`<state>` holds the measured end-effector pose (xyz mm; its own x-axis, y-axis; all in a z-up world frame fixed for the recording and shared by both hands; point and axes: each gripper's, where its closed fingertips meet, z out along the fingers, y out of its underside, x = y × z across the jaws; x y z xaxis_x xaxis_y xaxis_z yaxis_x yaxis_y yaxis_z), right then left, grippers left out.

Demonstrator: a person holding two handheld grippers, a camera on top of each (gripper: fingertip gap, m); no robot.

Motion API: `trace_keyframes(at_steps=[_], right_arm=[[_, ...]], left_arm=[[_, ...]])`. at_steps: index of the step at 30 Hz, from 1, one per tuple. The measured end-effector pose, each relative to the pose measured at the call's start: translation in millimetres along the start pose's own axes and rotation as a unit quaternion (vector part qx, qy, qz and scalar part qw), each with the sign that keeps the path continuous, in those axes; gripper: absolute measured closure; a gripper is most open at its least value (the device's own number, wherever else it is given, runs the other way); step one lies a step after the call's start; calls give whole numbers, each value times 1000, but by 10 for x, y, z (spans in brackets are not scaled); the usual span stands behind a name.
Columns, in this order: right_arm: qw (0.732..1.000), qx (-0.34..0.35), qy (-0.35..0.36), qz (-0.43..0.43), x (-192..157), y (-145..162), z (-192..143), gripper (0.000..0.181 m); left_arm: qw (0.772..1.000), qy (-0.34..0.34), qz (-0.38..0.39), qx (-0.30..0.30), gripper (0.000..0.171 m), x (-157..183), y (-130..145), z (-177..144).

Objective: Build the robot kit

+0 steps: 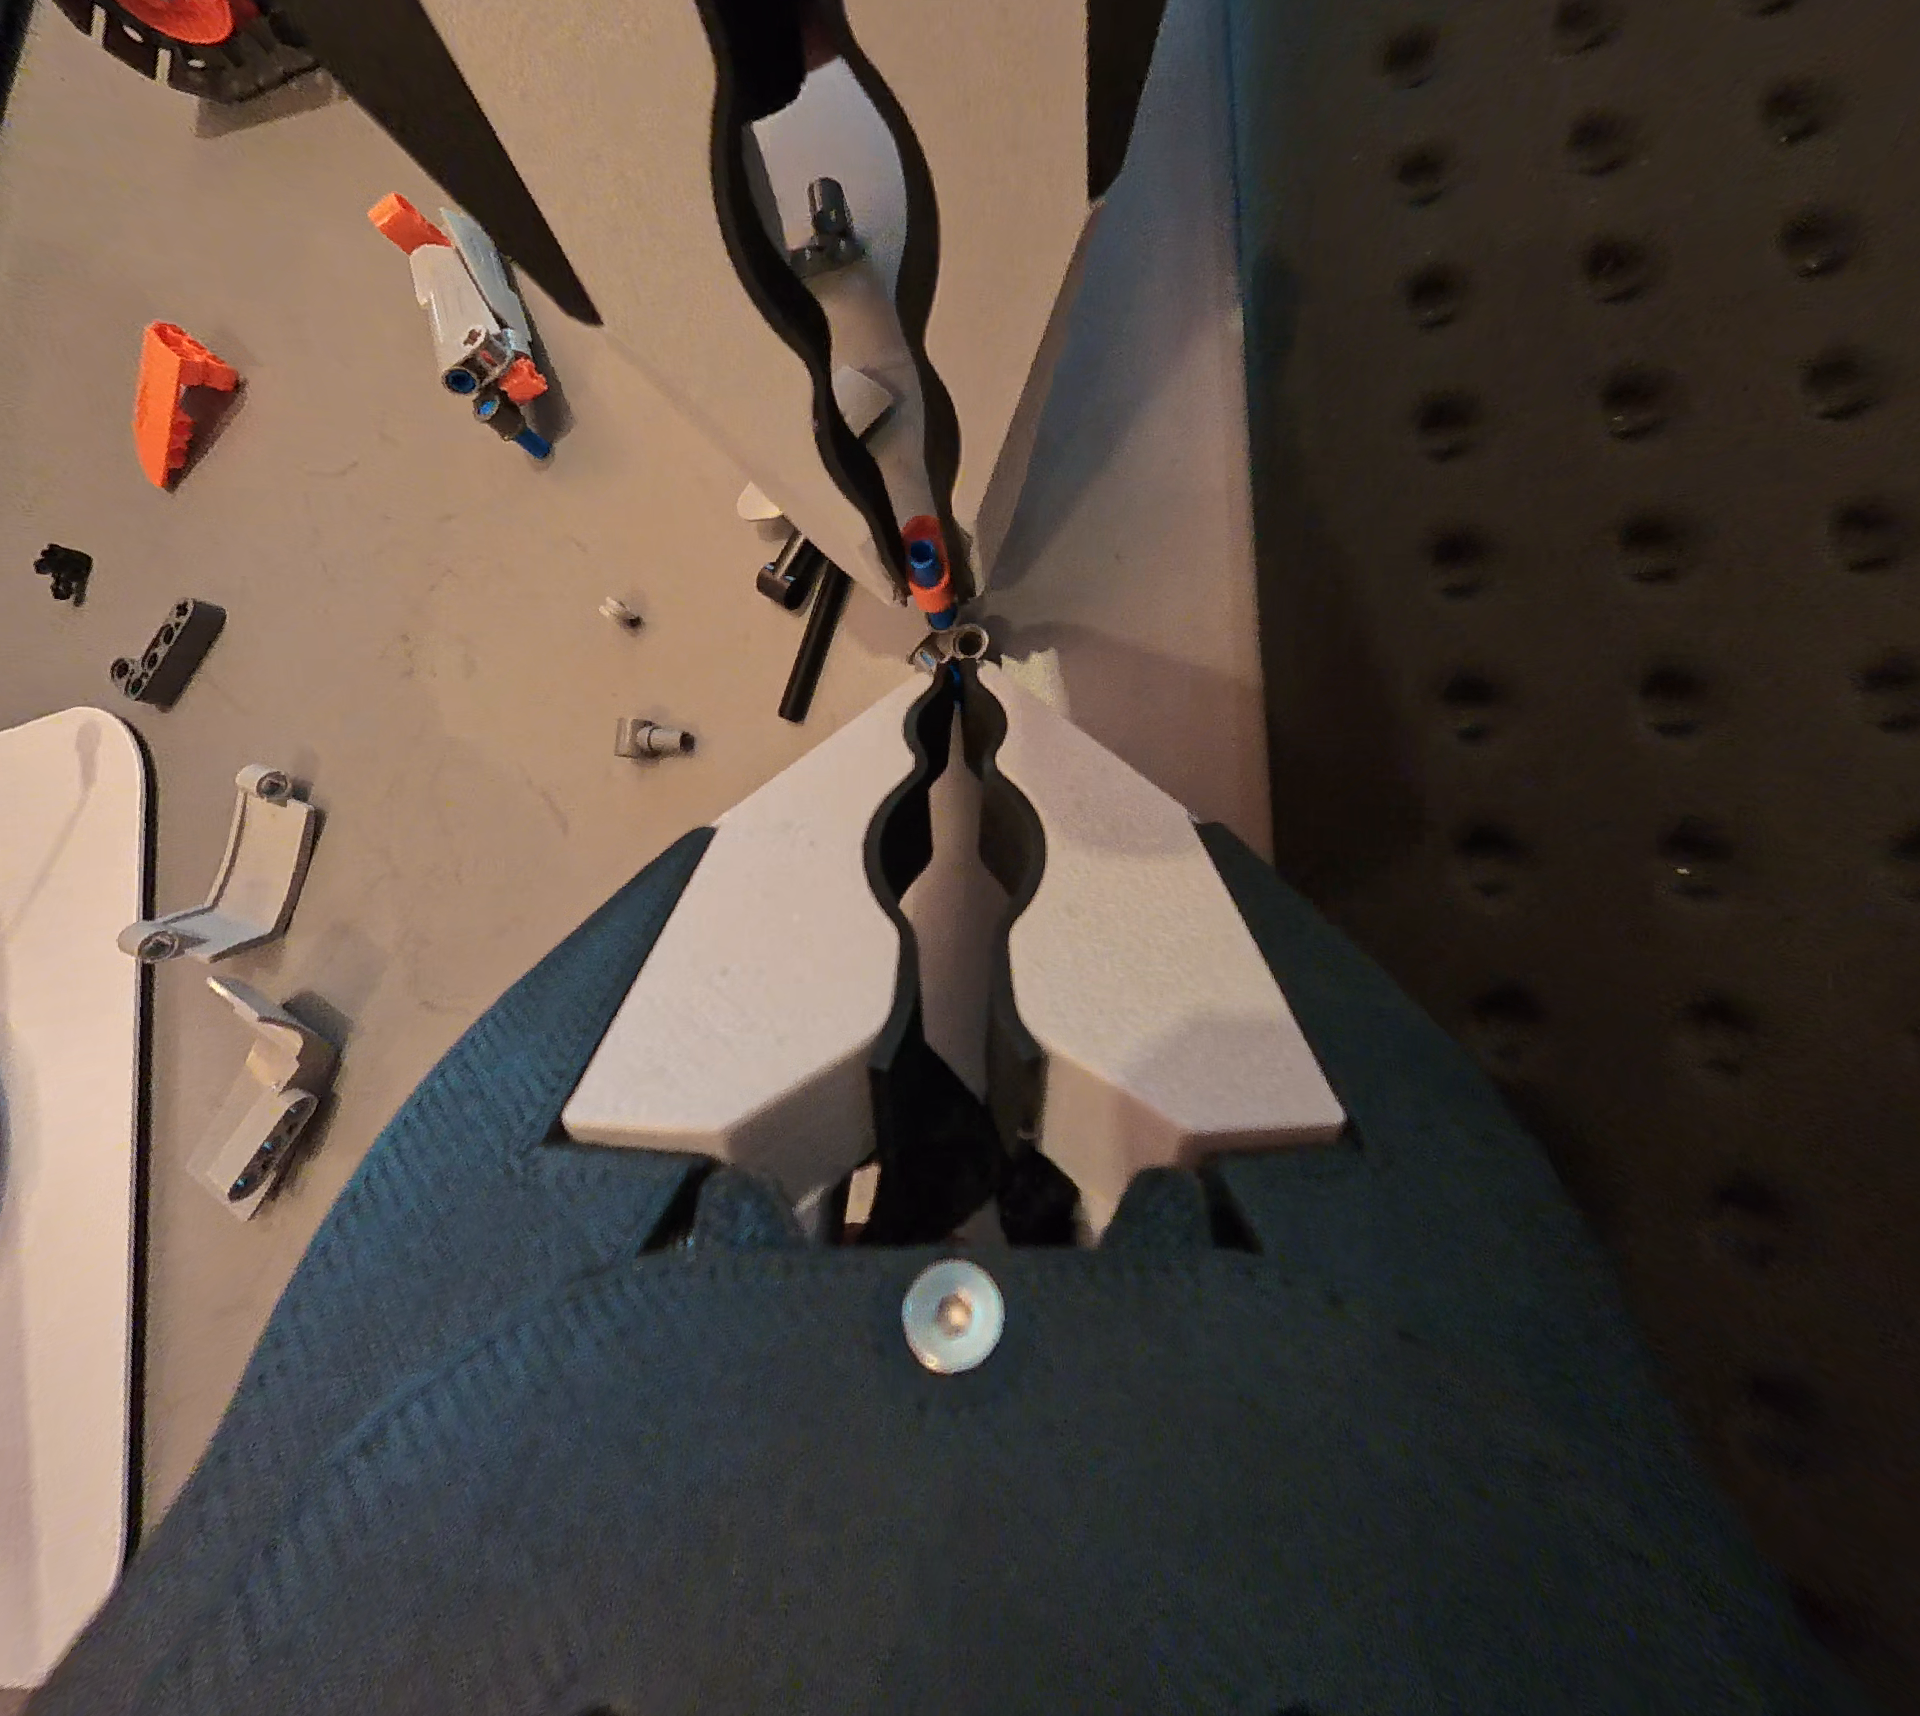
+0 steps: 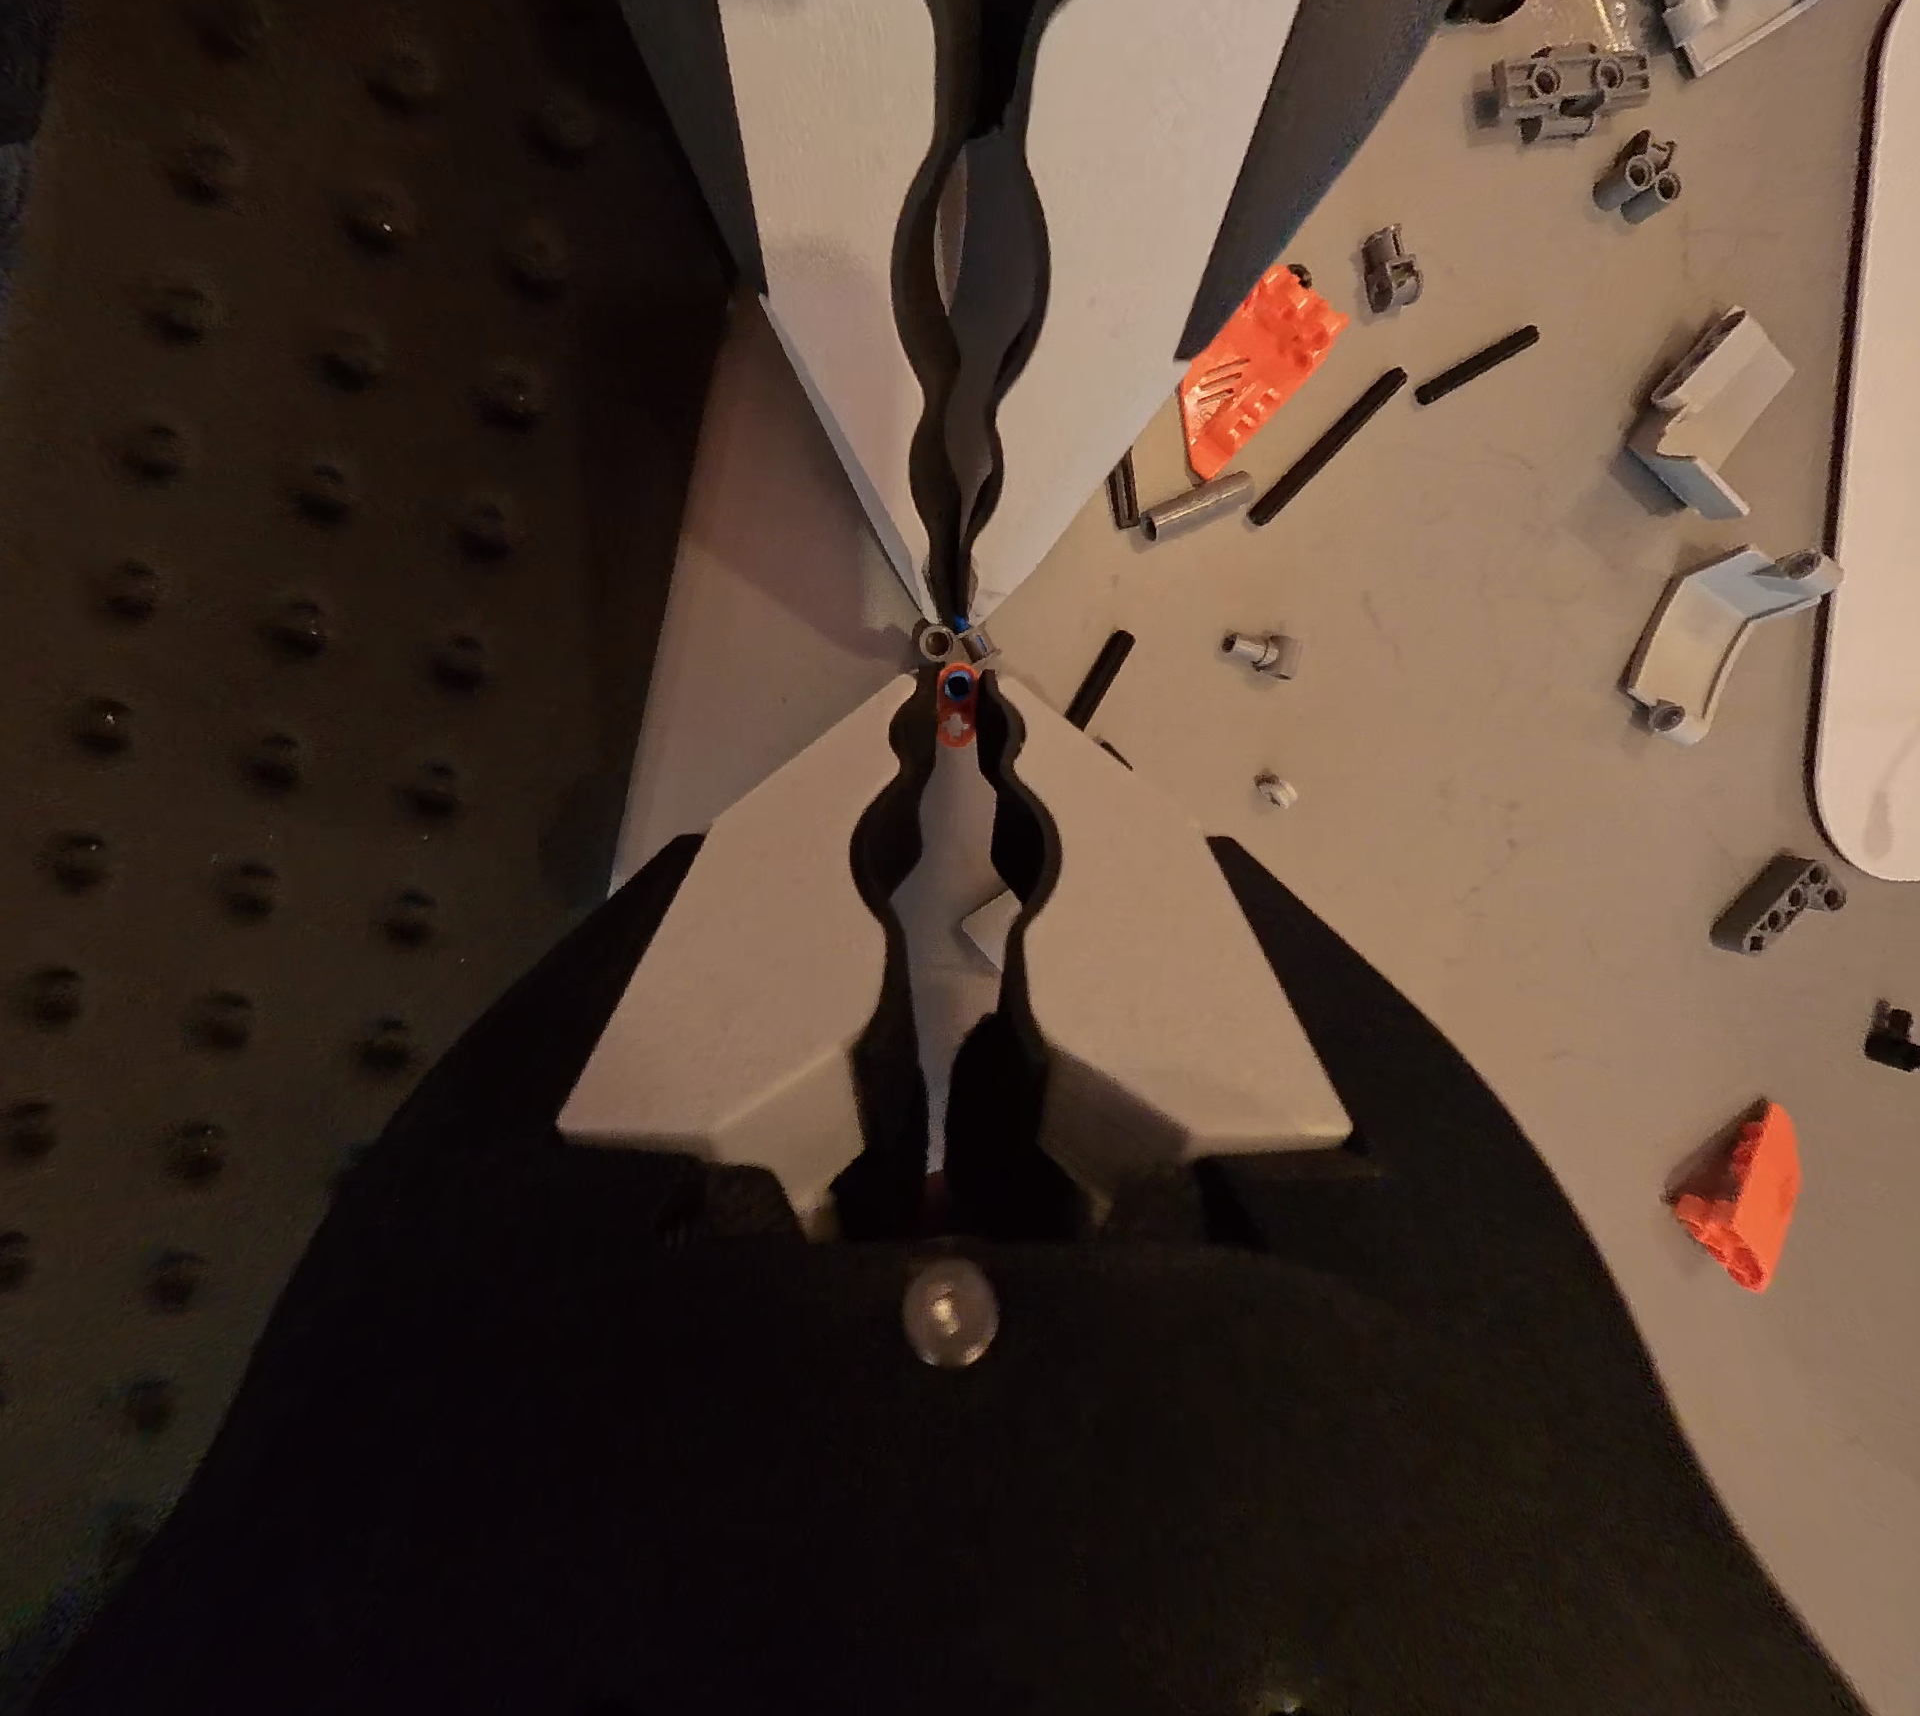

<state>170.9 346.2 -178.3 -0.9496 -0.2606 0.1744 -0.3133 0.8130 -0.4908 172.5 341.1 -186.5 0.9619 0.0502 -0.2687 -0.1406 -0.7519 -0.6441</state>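
Pale beige tabletop (image 1: 416, 627) fills the left of my left wrist view. At centre frame, the left gripper (image 1: 951, 690) is clamped on a small grey connector piece (image 1: 961, 646), and the right gripper (image 2: 954, 695) pinches a small orange connector with blue pin (image 2: 954, 705). The 2 pieces look to be touching but not fully seated, I judge. Loose grey and orange brick parts (image 2: 1704, 419) lie scattered nearby.

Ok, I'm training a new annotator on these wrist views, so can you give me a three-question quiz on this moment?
1. True or false: the left gripper and the right gripper meet tip to tip.
2. What does the right gripper pinch? A) a black axle B) a small orange connector with a blue pin C) a grey curved panel
3. What colour is the small connector at the left gripper's tips?

Key: 1 true; 2 B; 3 grey.
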Motion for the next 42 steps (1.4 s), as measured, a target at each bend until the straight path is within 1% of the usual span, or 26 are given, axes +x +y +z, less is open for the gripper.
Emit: trace_keyframes(at_steps=[7, 10, 15, 18, 22, 24, 26, 27, 29, 31, 33, 34, 36, 38, 40, 42], right_arm=[[997, -54, -26, -41, -14, 4, 1, 177], [996, -61, -41, -42, -14, 3, 3, 177], [995, -75, -41, -60, -42, 29, 32, 176], [996, -65, -49, -45, -44, 37, 33, 176], [994, -71, -87, -7, -48, 45, 52, 176], [993, -73, -90, 0, -49, 43, 52, 176], [996, -67, -64, -10, 1, 40, 56, 176], [997, -62, -43, -20, 44, 52, 41, 176], [999, -16, 0, -31, 115, -57, -63, 176], [996, 8, 58, -62, 209, -110, -179, 176], [990, 40, 106, -88, 254, -207, -293, 176], [984, 42, 128, -115, 260, -232, -333, 176], [968, 21, 177, -177, 306, -243, -379, 176], [954, 9, 200, -224, 305, -268, -398, 176], [943, 0, 222, -249, 339, -276, -413, 176], [940, 2, 236, -245, 380, -281, -429, 176]], left_arm=[[1000, 0, -1, 2, 171, -2, -4, 2], [1000, 0, -2, 2, 171, -4, -4, 3], [1000, 3, -2, 4, 171, 7, -10, 5], [1000, 3, -2, 4, 171, 9, -12, 7], [1000, 5, -4, 4, 171, 9, -11, 7], [1000, 5, -5, 5, 171, 9, -12, 7], [1000, -8, -9, 4, 171, -43, 5, -3], [1000, -9, -17, 7, 166, -67, 10, -24], [998, -12, -47, 36, 156, -136, -61, -113], [994, -23, -76, 73, 149, -242, -159, -213], [989, -14, -107, 97, 150, -282, -211, -270], [987, -11, -122, 105, 154, -305, -229, -284], [982, -3, -141, 123, 157, -330, -268, -309], [978, 6, -155, 141, 160, -342, -313, -342], [975, 0, -166, 147, 161, -382, -315, -354], [976, -16, -160, 150, 161, -423, -322, -364]])
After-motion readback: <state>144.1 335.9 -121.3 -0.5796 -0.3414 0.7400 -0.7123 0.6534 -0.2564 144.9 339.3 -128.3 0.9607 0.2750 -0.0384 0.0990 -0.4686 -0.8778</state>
